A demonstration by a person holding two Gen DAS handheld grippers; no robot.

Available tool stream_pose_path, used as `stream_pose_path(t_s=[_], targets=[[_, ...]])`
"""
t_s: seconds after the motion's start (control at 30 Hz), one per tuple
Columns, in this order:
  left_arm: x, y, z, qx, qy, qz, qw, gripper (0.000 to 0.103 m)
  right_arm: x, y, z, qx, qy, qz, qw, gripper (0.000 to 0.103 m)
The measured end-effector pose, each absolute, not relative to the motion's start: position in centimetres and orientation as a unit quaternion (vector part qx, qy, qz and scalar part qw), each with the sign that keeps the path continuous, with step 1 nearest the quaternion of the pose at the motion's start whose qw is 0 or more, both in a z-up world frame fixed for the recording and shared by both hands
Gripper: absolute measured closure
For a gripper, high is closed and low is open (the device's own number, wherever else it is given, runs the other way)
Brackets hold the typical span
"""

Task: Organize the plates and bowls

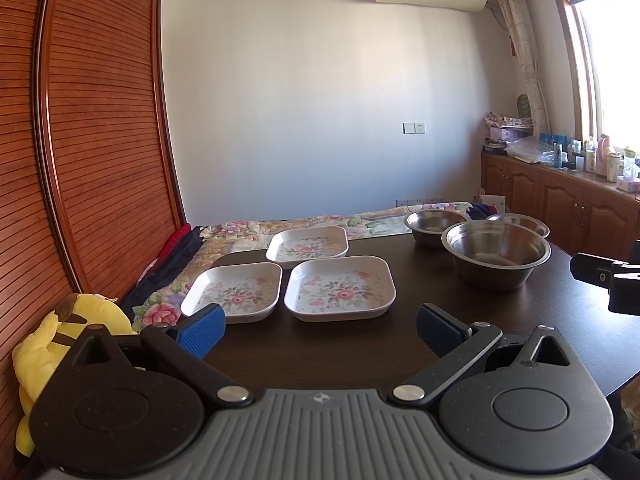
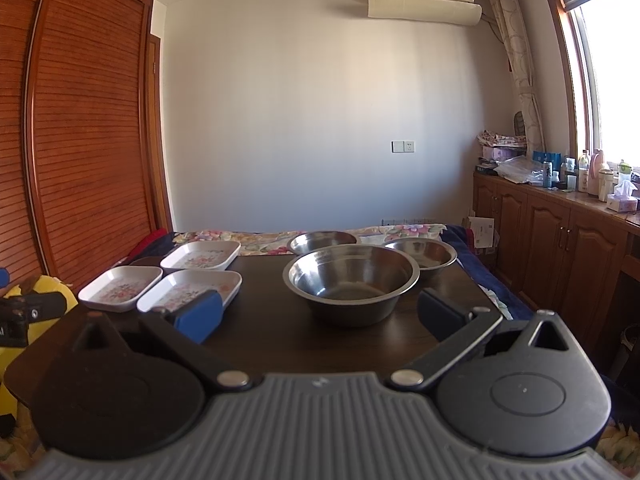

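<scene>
On the dark table (image 1: 520, 320): 3 plates (image 1: 340, 286), 3 steel bowls (image 2: 352, 276).
Both my grippers (image 1: 320, 328) (image 2: 320, 314) gape empty; bowls look rigid, slick, so I'd pinch rims.

Sunlit window (image 2: 608, 72), slatted wardrobe (image 2: 88, 128)

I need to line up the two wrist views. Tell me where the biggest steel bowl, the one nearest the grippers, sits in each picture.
Left wrist view: the biggest steel bowl sits right of centre, beyond the open left gripper.
Right wrist view: the same bowl sits at centre, straight ahead of the open right gripper.
Shared landmark: the wall socket on the far wall.
</scene>
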State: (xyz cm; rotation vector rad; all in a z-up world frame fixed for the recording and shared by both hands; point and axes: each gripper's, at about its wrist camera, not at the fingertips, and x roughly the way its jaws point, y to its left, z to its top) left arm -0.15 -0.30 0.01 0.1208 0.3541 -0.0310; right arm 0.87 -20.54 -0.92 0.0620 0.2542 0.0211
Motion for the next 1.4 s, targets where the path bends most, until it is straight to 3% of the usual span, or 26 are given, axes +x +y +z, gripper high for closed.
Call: stream_pose_path(t_s=[0.83, 1.4], targets=[[2.2, 0.6, -2.0, 0.066, 0.207, -0.008, 0.976, 0.0, 2.2, -20.0, -1.9, 0.029, 0.14, 0.034, 0.989, 0.0], [4.5, 2.6, -1.0, 0.062, 0.203, -0.001, 0.977, 0.0, 5.0, -17.0, 1.1, -0.023, 0.134, 0.114, 0.984, 0.0]])
